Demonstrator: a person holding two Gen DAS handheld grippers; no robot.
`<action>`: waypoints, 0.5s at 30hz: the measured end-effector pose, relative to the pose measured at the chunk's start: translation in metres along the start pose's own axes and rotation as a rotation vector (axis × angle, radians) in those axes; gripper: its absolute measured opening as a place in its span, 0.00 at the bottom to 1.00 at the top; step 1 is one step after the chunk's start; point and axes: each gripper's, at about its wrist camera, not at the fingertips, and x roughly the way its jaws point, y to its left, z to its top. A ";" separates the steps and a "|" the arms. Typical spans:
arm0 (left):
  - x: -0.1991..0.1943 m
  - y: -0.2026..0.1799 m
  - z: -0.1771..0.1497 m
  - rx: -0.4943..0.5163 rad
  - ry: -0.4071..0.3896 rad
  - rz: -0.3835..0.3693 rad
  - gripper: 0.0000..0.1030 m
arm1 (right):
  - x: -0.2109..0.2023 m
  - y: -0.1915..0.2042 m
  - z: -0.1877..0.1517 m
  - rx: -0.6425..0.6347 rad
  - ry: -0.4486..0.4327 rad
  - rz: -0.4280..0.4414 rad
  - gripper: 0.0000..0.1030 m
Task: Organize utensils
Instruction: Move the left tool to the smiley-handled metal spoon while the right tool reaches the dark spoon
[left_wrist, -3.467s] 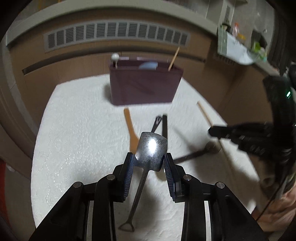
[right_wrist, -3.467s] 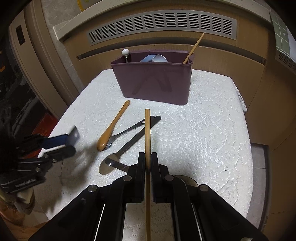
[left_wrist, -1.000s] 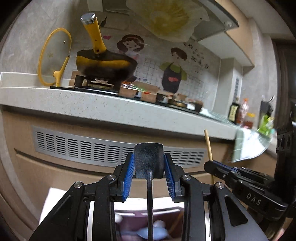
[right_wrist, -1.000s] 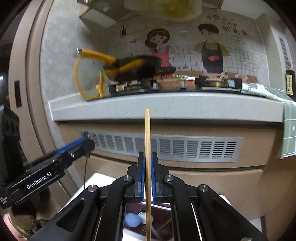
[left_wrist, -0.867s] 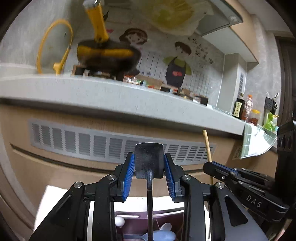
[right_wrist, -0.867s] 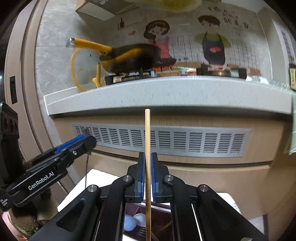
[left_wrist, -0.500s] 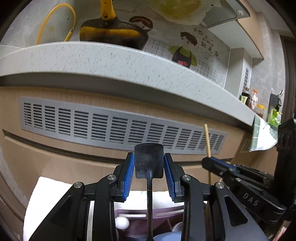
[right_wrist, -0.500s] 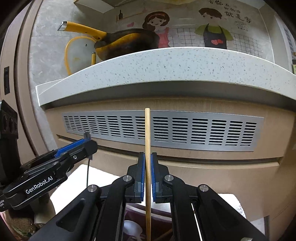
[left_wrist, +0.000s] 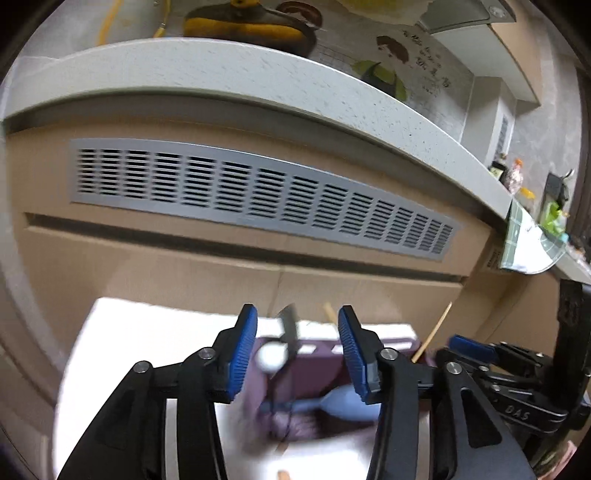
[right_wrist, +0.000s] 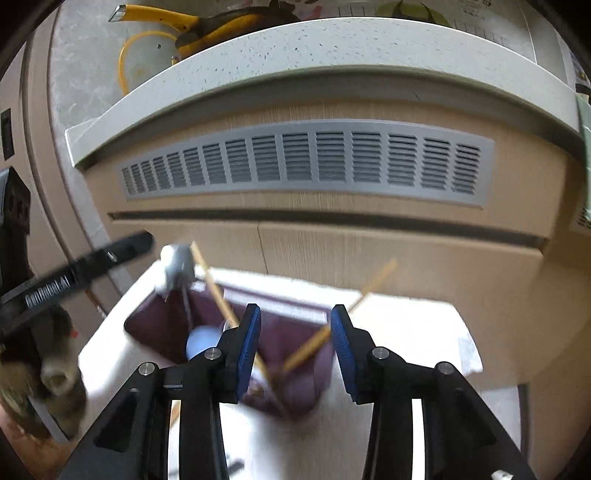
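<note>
The maroon utensil bin (left_wrist: 317, 373) (right_wrist: 295, 387) stands on the white tablecloth, blurred in both views. My left gripper (left_wrist: 297, 350) is open and empty above it. The metal spoon (left_wrist: 290, 328) (right_wrist: 177, 262) stands in the bin, bowl up. My right gripper (right_wrist: 294, 343) is open and empty above the bin. A wooden chopstick (right_wrist: 225, 306) leans left inside the bin, and another chopstick (right_wrist: 354, 299) (left_wrist: 432, 332) leans right. A pale blue spoon (left_wrist: 332, 400) (right_wrist: 201, 341) lies in the bin.
A wooden cabinet front with a grey vent grille (left_wrist: 258, 195) (right_wrist: 314, 162) rises right behind the table under a white speckled counter (right_wrist: 332, 48). A white ball-topped utensil (left_wrist: 271, 356) stands in the bin. The other gripper shows at each view's edge (left_wrist: 517, 387) (right_wrist: 74, 273).
Both grippers have opened. The spoon left my left gripper and the chopstick left my right gripper; both now stand in the bin. Both views tilted down toward the bin.
</note>
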 end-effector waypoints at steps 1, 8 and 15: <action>-0.009 0.001 -0.004 0.003 0.007 0.013 0.53 | -0.004 0.001 -0.004 -0.003 0.009 -0.005 0.39; -0.049 -0.003 -0.059 0.040 0.126 0.070 0.59 | -0.030 0.020 -0.063 -0.045 0.141 0.001 0.53; -0.057 0.004 -0.126 0.042 0.307 0.114 0.61 | -0.033 0.038 -0.124 -0.015 0.288 0.073 0.53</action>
